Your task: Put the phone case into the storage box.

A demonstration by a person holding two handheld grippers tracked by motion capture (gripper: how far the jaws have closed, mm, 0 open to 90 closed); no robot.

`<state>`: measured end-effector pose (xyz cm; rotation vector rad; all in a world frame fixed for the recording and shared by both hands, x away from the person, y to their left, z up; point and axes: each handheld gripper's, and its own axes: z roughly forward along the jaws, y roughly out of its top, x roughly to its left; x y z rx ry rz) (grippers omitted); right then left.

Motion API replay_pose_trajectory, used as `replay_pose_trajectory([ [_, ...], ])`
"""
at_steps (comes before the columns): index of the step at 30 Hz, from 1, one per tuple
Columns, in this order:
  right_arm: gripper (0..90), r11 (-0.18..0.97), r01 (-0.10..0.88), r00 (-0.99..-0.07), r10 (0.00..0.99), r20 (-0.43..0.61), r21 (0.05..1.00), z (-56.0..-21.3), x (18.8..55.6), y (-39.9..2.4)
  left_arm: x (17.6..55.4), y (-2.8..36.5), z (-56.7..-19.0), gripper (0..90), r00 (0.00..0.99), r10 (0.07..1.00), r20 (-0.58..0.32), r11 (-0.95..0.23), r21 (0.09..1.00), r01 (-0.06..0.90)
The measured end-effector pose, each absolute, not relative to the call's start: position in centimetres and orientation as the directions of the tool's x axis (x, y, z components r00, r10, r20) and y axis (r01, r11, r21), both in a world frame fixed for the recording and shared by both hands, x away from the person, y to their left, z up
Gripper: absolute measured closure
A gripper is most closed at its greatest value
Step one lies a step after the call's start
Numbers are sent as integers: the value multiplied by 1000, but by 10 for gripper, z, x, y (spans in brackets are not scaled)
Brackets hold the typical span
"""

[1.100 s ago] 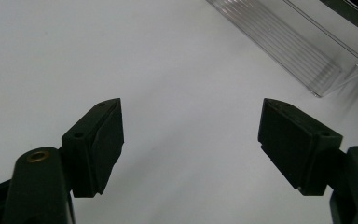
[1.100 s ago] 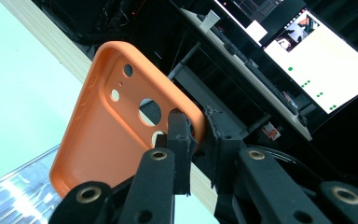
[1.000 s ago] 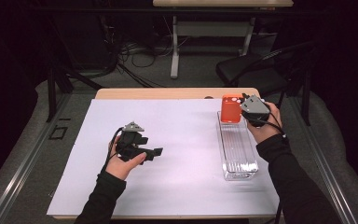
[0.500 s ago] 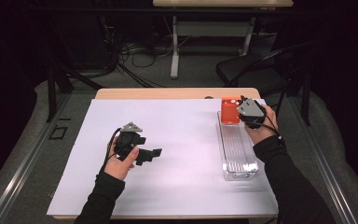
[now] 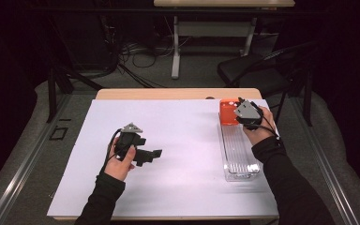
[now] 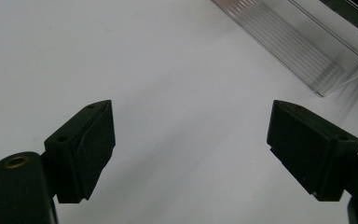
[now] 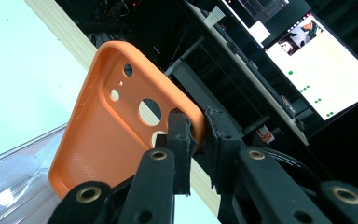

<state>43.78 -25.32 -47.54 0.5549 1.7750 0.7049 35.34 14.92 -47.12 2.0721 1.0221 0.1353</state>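
Beyond white table (image 5: 183, 187) — dark room, chair (image 5: 262, 75), floor cables (image 5: 136, 51).

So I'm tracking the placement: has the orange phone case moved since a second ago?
Yes. The orange phone case has sunk slightly toward the clear tray.

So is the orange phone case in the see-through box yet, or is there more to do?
Nearly. The right gripper is shut on the orange phone case, holding it at the far end of the clear tray. Left to do: set it down and let go. The left gripper waits open over the white table.
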Motion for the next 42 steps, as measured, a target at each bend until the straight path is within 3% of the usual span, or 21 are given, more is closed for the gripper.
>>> replay_pose_trajectory([
  [26, 796, 688, 64, -279, 708, -649, 723, -482, 448, -269, 355, 149, -475, 156, 660, 711, -245, -352, 688, 635],
  [42, 677, 689, 83, -283, 709, -646, 720, -486, 451, -271, 355, 149, -476, 156, 659, 711, -244, -355, 685, 637],
])
